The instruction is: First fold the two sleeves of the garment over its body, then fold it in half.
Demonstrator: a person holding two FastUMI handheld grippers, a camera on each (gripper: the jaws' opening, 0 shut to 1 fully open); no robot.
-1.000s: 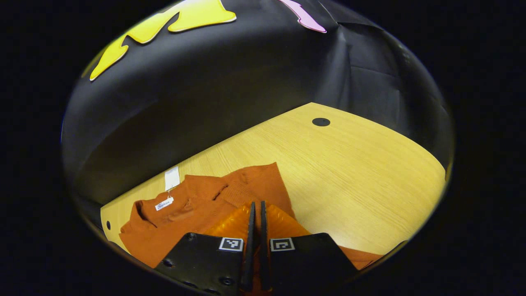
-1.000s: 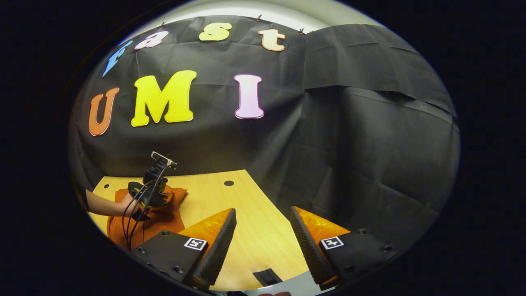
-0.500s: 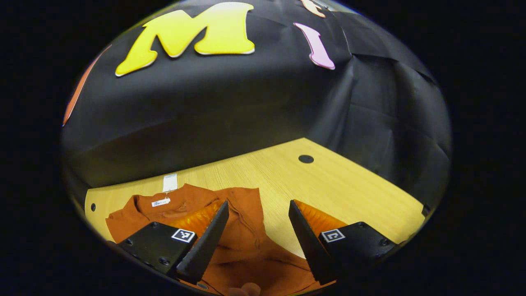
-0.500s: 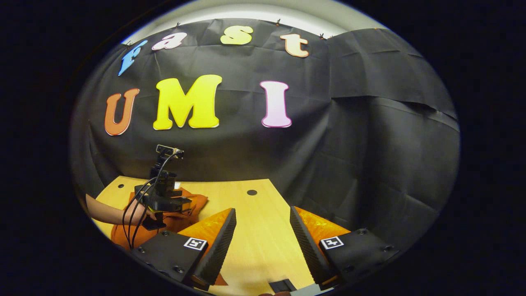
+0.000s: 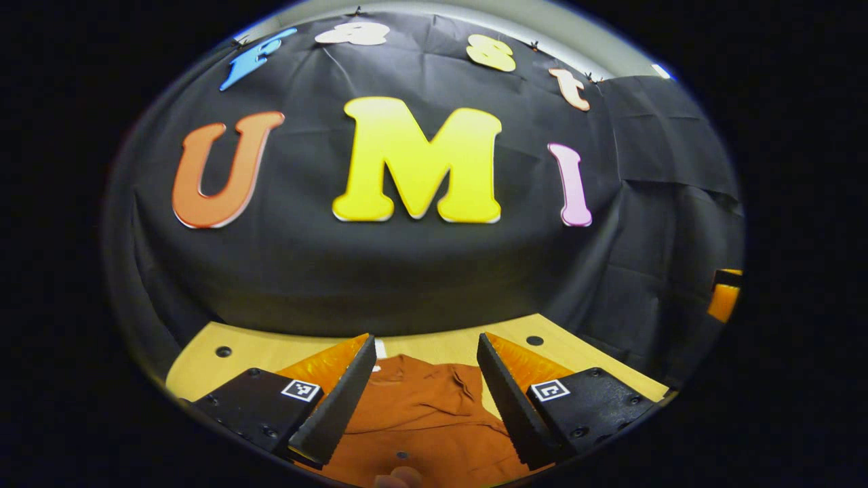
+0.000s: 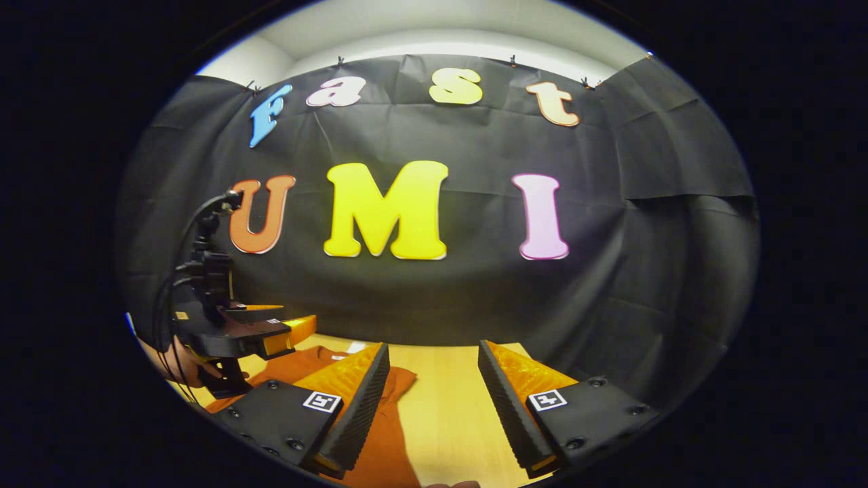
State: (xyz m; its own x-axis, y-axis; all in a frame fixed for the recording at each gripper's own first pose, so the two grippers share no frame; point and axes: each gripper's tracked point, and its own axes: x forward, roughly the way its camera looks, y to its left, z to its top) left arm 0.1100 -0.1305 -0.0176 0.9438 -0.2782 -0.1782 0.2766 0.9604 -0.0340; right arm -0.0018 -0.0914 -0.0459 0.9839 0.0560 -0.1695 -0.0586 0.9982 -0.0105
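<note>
- Garment (image 5: 420, 413): a rust-orange top lying on the wooden table (image 5: 203, 349), in the left gripper view straight ahead between the spread fingers, its fabric wrinkled and bunched near the far edge.
- Small white tag (image 5: 380, 350) at the garment's far edge, near the neckline.
- Left gripper (image 5: 424, 396): fingers wide apart, nothing between them, held above the garment and not touching it.
- Right gripper (image 6: 434, 407): fingers also spread, holding nothing; between them is bare table, and the garment (image 6: 380, 434) lies under and beside its left finger.
- In the right gripper view the left gripper (image 6: 271, 332) is off to the left, raised above the garment, held by a hand (image 6: 180, 359), with cables running off it.
- Two dark round holes in the table near its far edge (image 5: 534, 340).
</note>
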